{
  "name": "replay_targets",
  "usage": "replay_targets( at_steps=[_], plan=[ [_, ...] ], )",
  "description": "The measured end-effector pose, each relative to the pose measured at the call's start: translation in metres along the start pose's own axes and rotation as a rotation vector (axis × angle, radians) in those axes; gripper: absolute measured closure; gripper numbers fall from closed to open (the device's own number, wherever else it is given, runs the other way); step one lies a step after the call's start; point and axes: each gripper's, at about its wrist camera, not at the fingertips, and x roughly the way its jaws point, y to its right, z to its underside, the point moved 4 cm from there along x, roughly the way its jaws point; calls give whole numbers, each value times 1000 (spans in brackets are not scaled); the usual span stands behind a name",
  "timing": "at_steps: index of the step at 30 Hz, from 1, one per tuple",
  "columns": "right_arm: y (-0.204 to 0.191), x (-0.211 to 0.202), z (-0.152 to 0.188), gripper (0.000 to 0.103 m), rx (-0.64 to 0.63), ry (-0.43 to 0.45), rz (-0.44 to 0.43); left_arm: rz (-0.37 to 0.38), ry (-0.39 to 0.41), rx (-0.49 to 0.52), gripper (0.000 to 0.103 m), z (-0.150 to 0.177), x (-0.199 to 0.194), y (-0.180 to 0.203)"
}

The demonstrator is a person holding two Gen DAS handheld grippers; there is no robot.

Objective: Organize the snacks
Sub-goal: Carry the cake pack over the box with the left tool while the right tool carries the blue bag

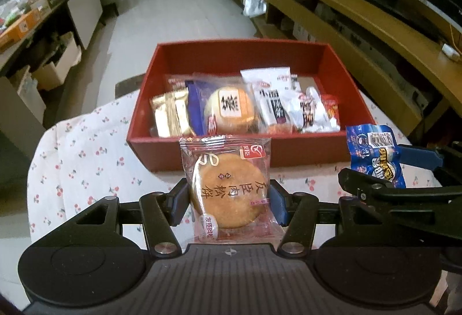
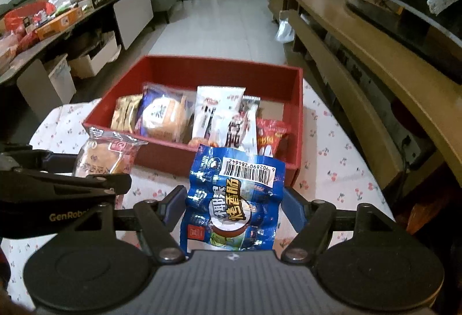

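My left gripper [image 1: 229, 201] is shut on a round golden pastry in a clear wrapper [image 1: 228, 185], lifted above the cherry-print tablecloth [image 1: 86, 159] just in front of the red box [image 1: 202, 146]. My right gripper [image 2: 234, 201] is shut on a blue sausage packet [image 2: 234, 199], also raised before the red box [image 2: 161, 154]. In the left wrist view the blue packet [image 1: 375, 156] and the right gripper [image 1: 389, 170] show at the right. In the right wrist view the pastry [image 2: 104, 154] shows at the left. The box holds several wrapped snacks [image 1: 231, 110].
A wooden TV bench [image 1: 361, 14] runs along the right. A long cluttered table [image 2: 57, 17] with boxes and snack bags stands at the left. White tiled floor [image 1: 173, 11] lies beyond the box. The small clothed table's edge [image 2: 375, 188] curves close on the right.
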Motion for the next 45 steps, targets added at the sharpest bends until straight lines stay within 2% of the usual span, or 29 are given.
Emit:
replay_targets(
  at_steps=[14,26,35,45],
  plan=[
    [7,-3,-30,18,32,73,16,-15,75,4,40,-34,-4,0],
    [17,11,-57,18,58,99,31,-29,104,1,40,-64,7,1],
    [21,39,-76,18,60,87,43,-37,91,-18,40,-83,31,-5],
    [27,75,-77,18,64,34,38,-45,35,-26,40,-88,65,-8]
  ],
)
